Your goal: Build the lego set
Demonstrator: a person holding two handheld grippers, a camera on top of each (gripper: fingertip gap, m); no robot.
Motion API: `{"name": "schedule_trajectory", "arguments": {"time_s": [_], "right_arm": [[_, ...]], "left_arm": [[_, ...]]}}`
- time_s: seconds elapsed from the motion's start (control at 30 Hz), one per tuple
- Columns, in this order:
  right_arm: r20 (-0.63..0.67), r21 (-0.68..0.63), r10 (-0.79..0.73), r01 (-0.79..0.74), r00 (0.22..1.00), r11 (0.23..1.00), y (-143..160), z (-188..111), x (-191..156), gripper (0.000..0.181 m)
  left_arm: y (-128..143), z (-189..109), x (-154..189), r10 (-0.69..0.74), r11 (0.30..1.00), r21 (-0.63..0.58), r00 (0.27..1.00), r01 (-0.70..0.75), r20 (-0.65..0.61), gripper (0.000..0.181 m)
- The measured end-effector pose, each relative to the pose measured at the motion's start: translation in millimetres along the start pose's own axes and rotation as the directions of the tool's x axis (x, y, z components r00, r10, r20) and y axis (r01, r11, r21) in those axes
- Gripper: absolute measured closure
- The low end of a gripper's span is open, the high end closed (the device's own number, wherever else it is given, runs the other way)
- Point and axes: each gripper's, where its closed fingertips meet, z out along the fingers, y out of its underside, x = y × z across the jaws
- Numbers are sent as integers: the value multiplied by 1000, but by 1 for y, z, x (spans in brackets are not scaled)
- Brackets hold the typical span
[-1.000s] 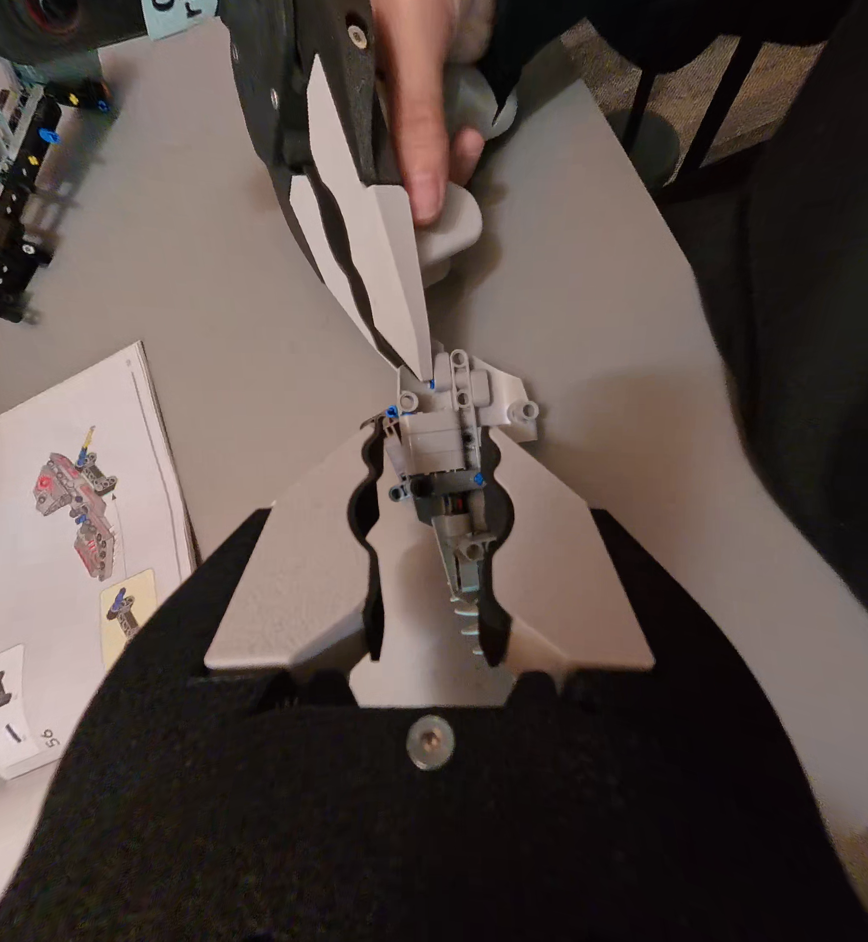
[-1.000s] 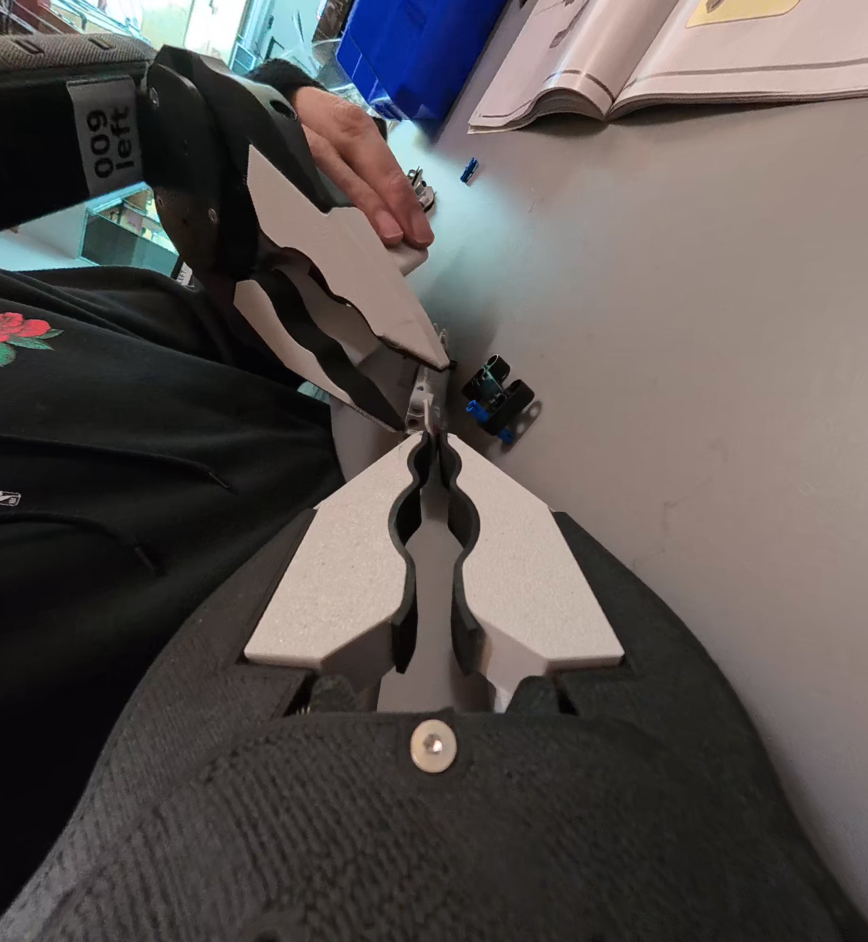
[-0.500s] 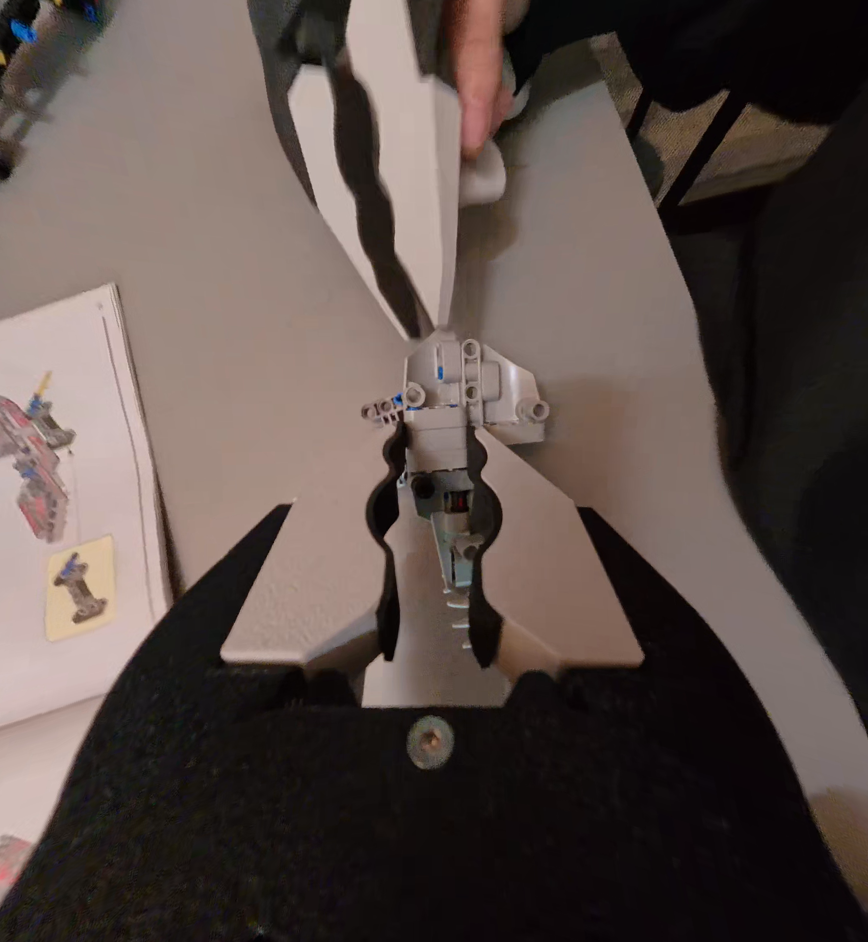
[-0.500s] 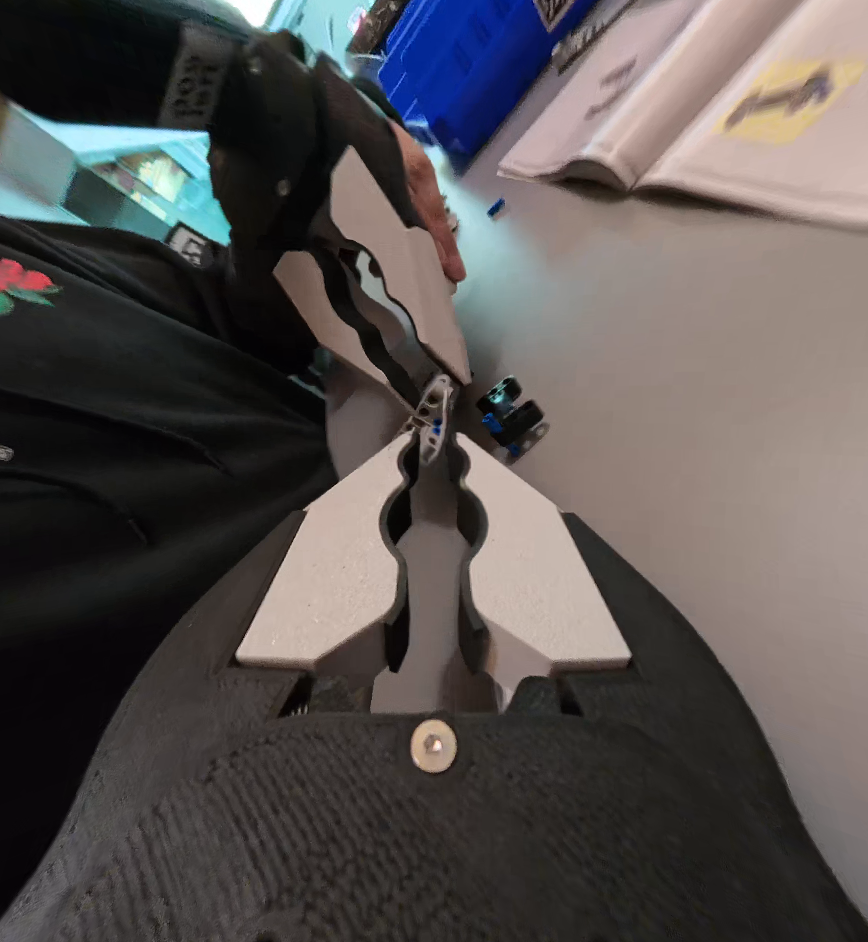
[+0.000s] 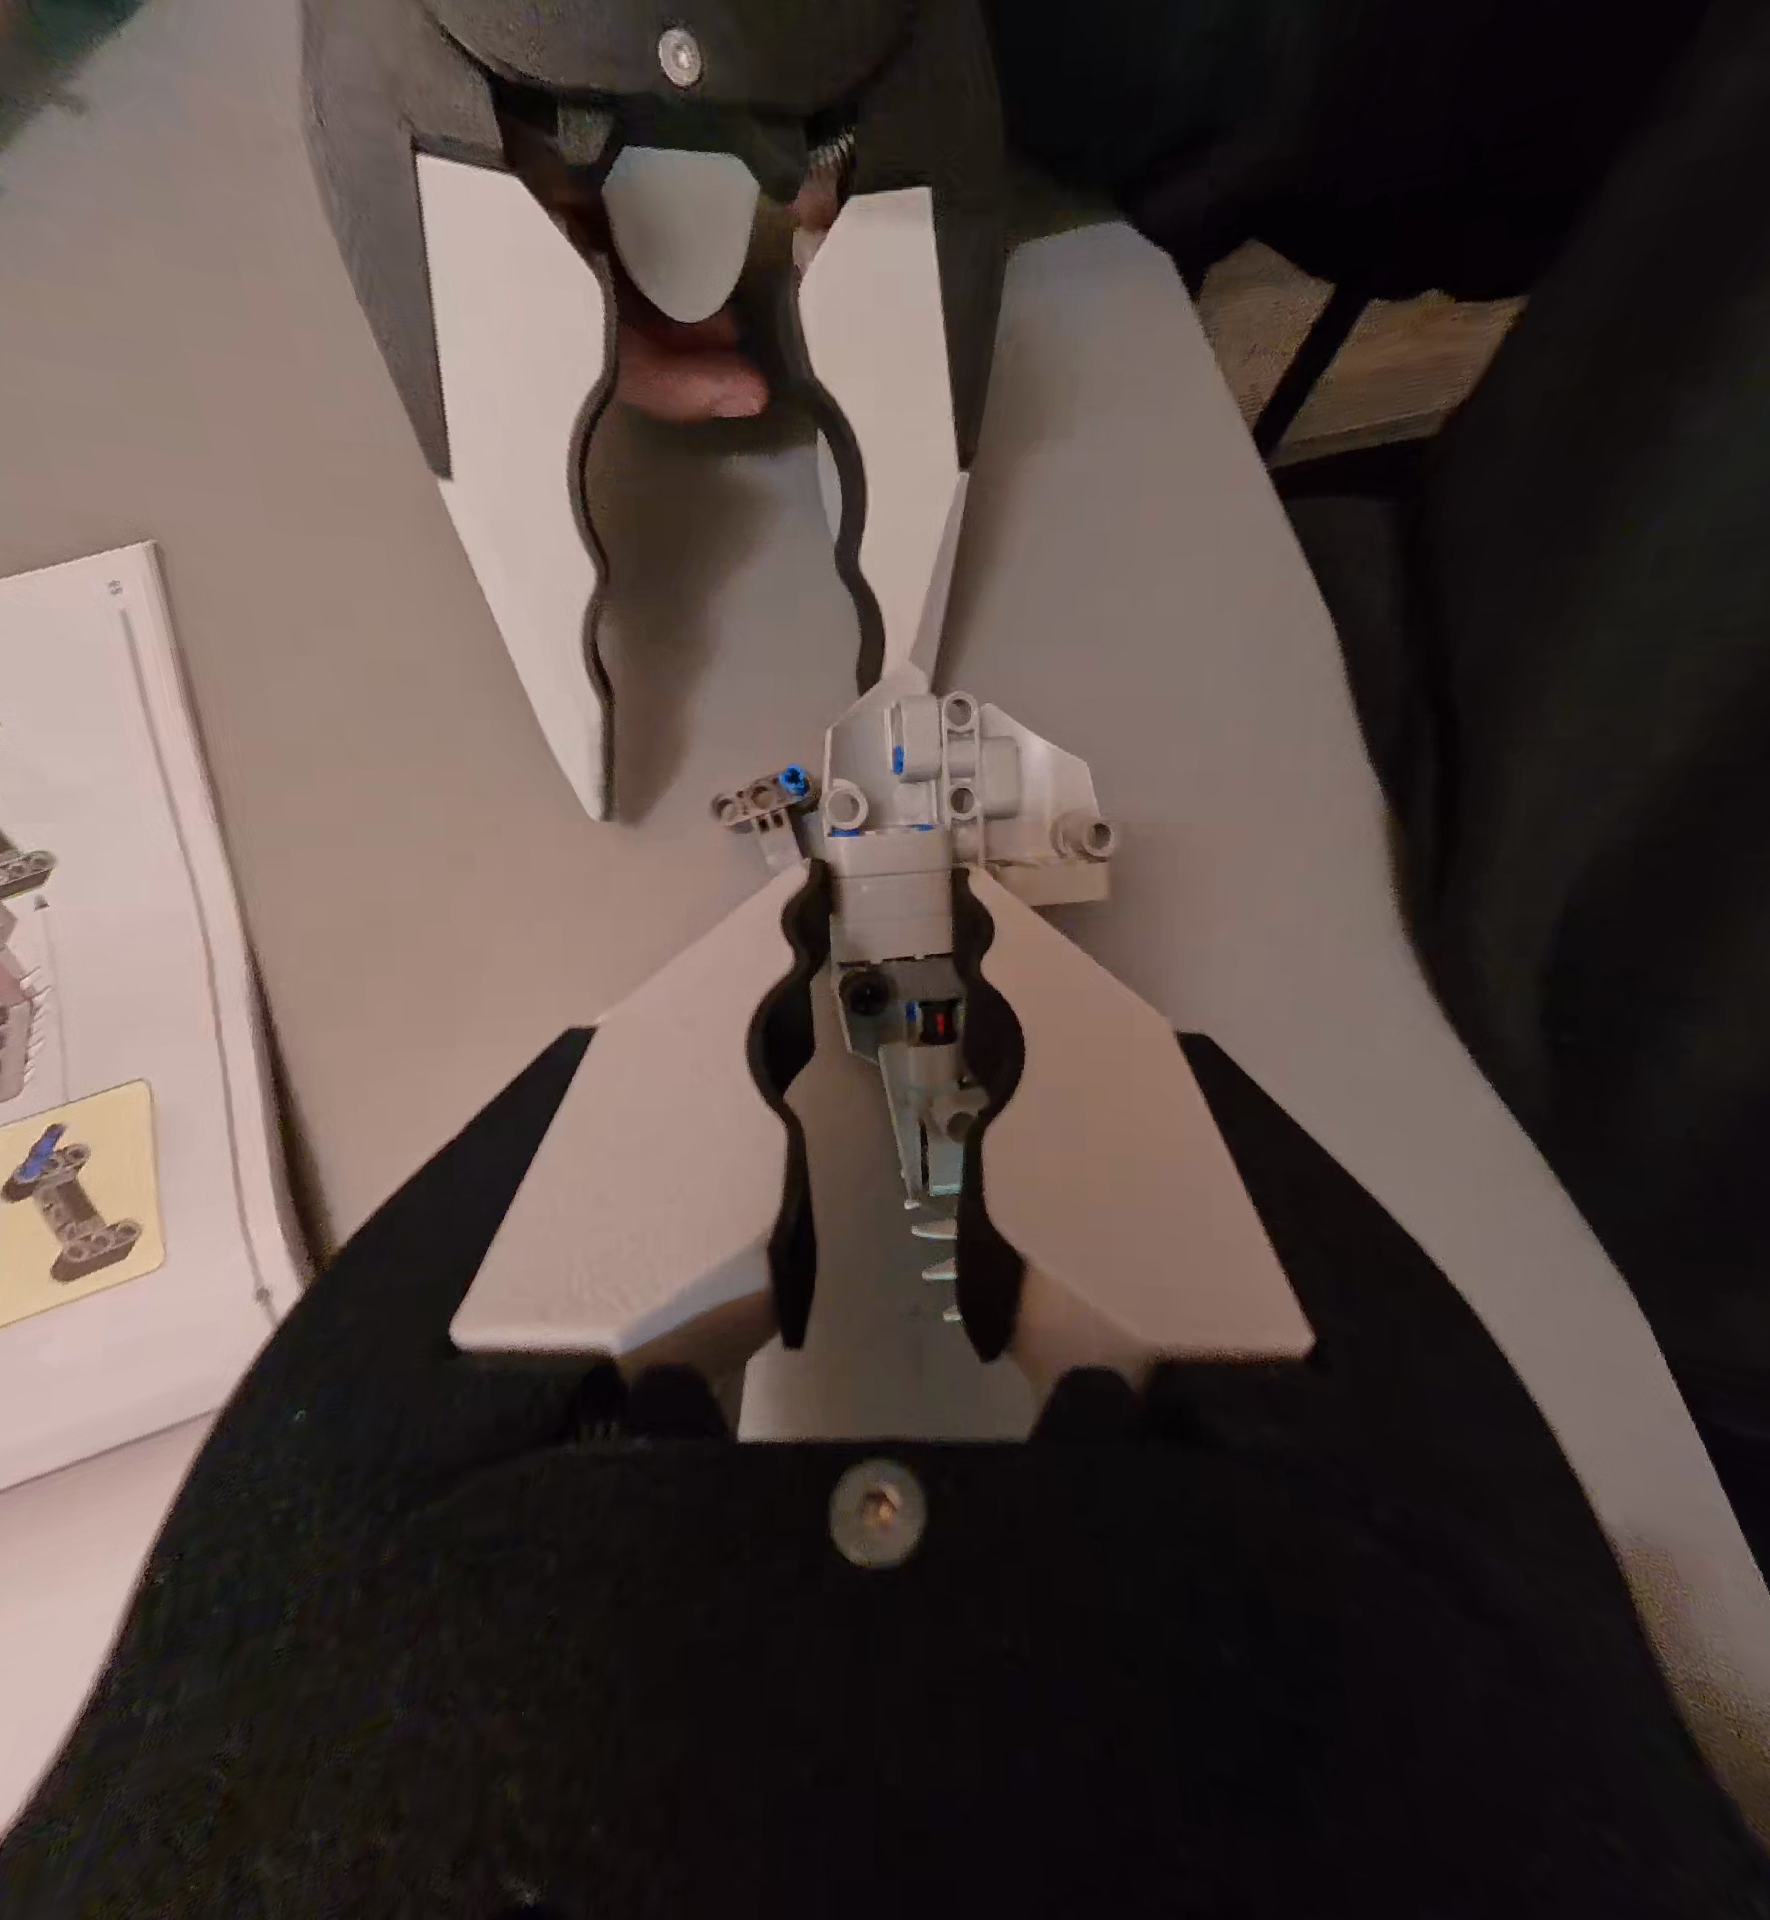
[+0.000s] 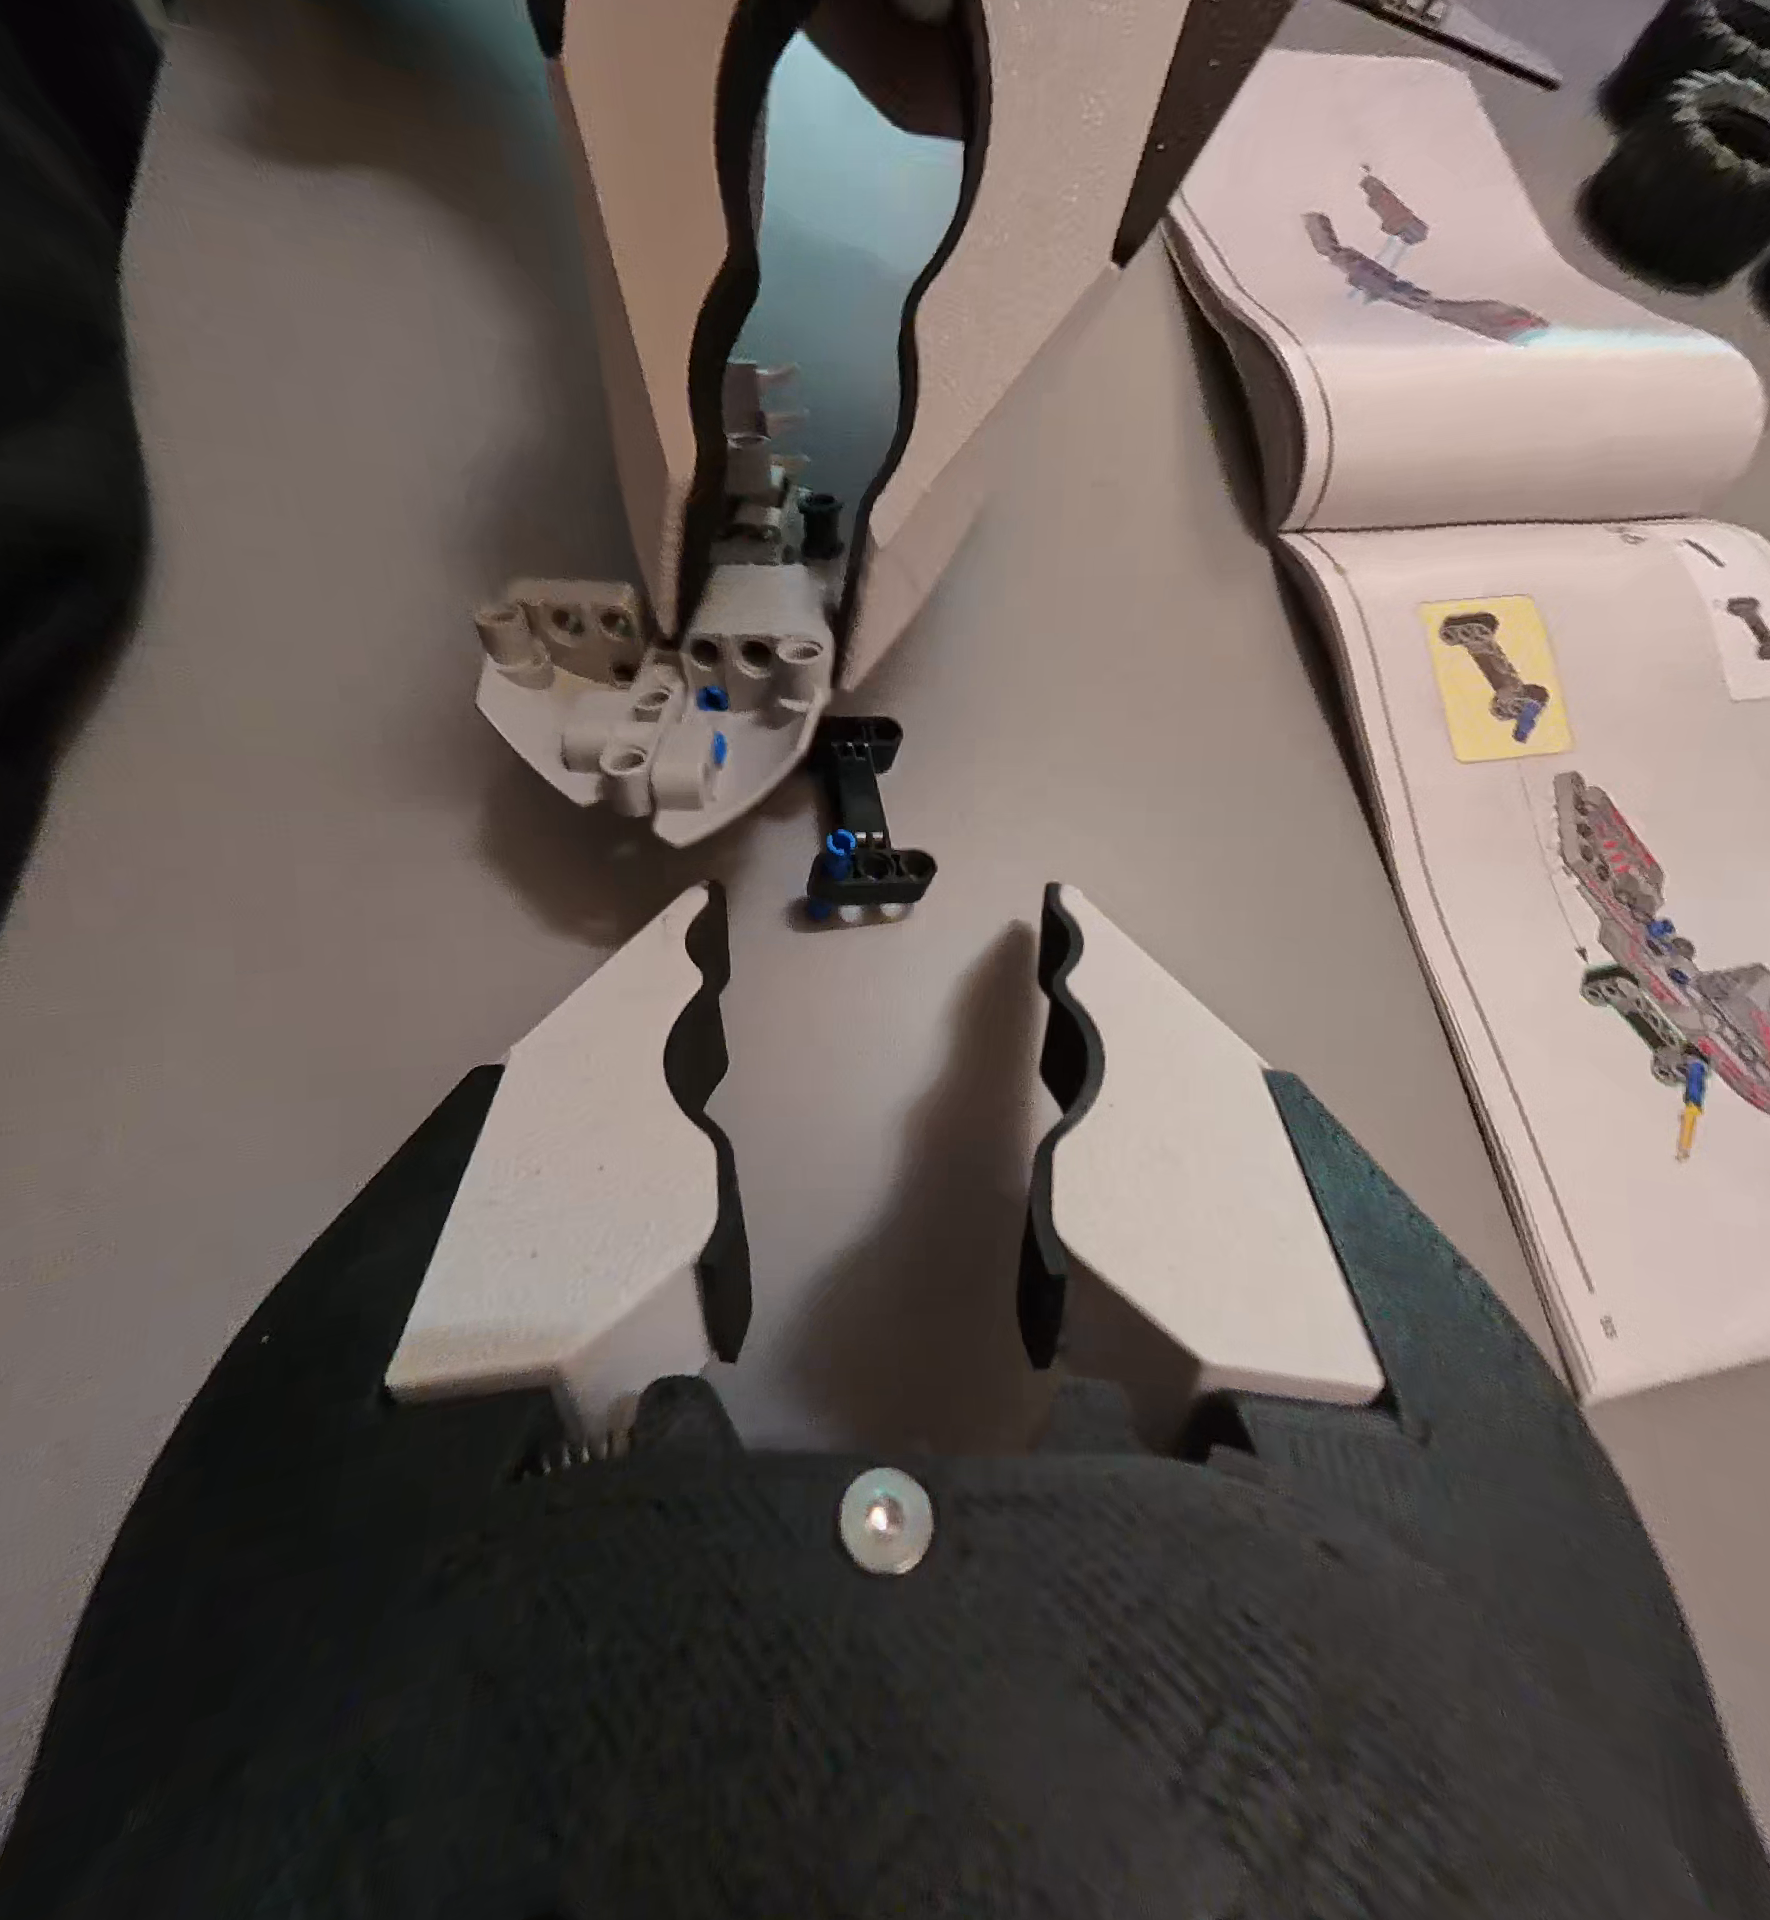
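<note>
My left gripper point(image 5: 886, 881) is shut on a grey lego assembly point(image 5: 948, 774) with blue pins and a toothed tail, low over the grey table point(image 5: 393, 727). In the right wrist view the same assembly point(image 6: 673, 717) sits between the left gripper's tips point(image 6: 756, 646). A small black beam piece with a blue pin point(image 6: 865, 821) lies on the table beside it, and also shows in the left wrist view point(image 5: 761, 805). My right gripper point(image 6: 881, 899) is open and empty, just short of the black piece. It faces me in the left wrist view point(image 5: 756, 738).
An open instruction booklet point(image 6: 1483, 831) lies to the right of the right gripper and shows left in the left wrist view point(image 5: 50, 1039). Black fuzzy round objects point(image 6: 1712, 135) sit at the far right. The table edge point(image 5: 1307, 623) and a dark-clothed person are close.
My right gripper was shut at the assembly's tip. It has opened, let go, pulled back and swung round to face the left gripper. The left gripper still holds the assembly.
</note>
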Motion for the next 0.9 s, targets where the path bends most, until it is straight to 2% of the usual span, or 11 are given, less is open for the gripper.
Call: {"name": "schedule_trajectory", "arguments": {"time_s": [0.03, 0.13, 0.2, 0.23, 0.57, 0.73, 0.83, 0.9], "right_arm": [[21, -6, -2, 3, 1000, 1000, 0, 2, -1, 125], [53, -6, -5, 5, 999, 1000, -2, 5, -4, 136], [77, -12, 1, 0, 997, 1000, -2, 6, -6, 155], [86, -14, 6, -5, 996, 1000, -1, 6, -6, 158], [87, -10, -11, 12, 996, 1000, -2, 6, -9, 158], [60, 0, -59, 60, 996, 998, -2, 5, -10, 159], [65, -1, -55, 55, 996, 998, -2, 5, -11, 159], [66, -1, -55, 55, 996, 998, -2, 6, -11, 158]], "left_arm": [[0, -1, -3, 2, 1000, -9, 1000, -1, 29, 161], [0, -1, -5, 4, 1000, -26, 998, -2, 71, 161], [-1, -1, -3, -5, 1000, -20, 998, 6, 70, 161], [-1, 0, -2, -12, 1000, -21, 998, 14, 68, 161], [-1, 8, 3, -67, 996, -53, 995, 71, 71, 161], [-2, 9, 5, -74, 997, 2, 996, 74, 50, 161], [-7, 6, 0, -50, 997, 58, 995, 45, 84, 161], [-4, 7, 2, -53, 998, 48, 997, 50, 64, 161]]}}
